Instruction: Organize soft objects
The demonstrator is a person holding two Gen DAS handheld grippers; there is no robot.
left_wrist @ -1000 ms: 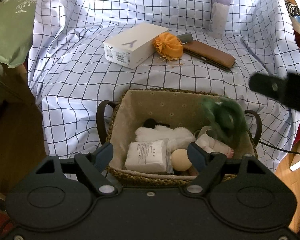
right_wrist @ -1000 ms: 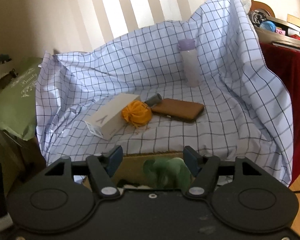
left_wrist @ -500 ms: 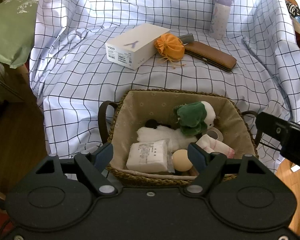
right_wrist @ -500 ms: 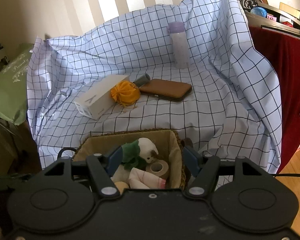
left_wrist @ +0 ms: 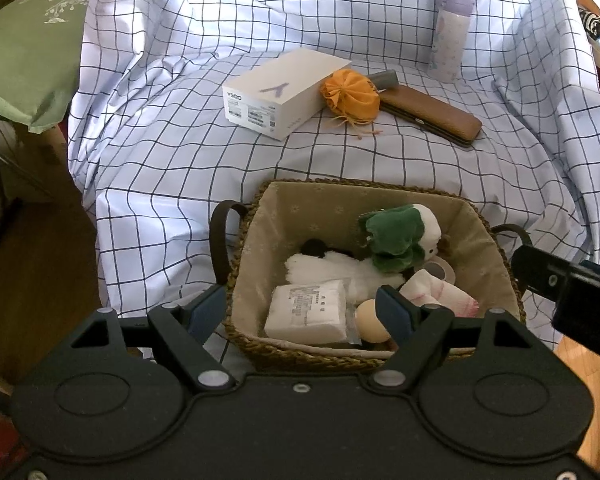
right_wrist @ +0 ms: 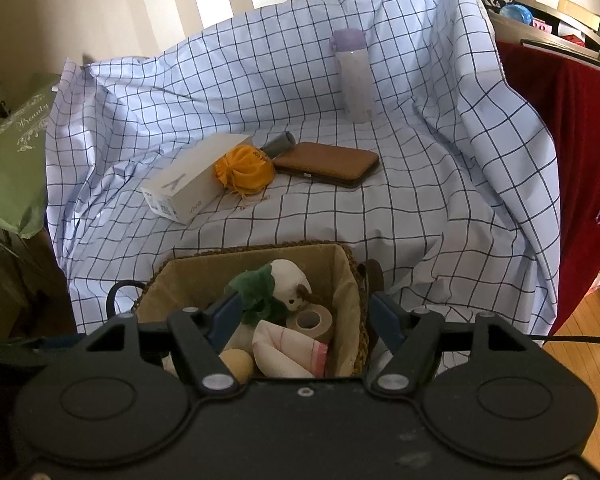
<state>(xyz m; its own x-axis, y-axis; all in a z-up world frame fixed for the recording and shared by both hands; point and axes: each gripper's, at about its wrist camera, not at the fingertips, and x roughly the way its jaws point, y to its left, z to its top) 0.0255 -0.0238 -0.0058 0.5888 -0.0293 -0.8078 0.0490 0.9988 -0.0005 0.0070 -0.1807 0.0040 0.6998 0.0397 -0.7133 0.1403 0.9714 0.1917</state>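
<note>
Two grippers are in my view, both hovering over the basket (left_wrist: 496, 236) and both empty. My left gripper (left_wrist: 300, 312) stands moderately wide above the near rim with nothing between its jaws. My right gripper (right_wrist: 302, 316) is opening, and no pad touches anything; the plush toy (right_wrist: 284, 286) lies loose below it inside the basket, beside a tape roll (right_wrist: 310, 320), a folded cloth (right_wrist: 288, 350), a ball (right_wrist: 236, 362) and a wrapped pack (left_wrist: 308, 312). Beyond the basket, on the checked cloth (left_wrist: 180, 160), the orange pouch (left_wrist: 350, 94) rests against a white box (left_wrist: 282, 92), with a brown case (left_wrist: 432, 114) and a bottle (left_wrist: 448, 36) further back. I judge the pouch the last soft item outside. To fetch it well, I would clear the basket rim first, approach from above, and close on the pouch's gathered middle without nudging the box.
</note>
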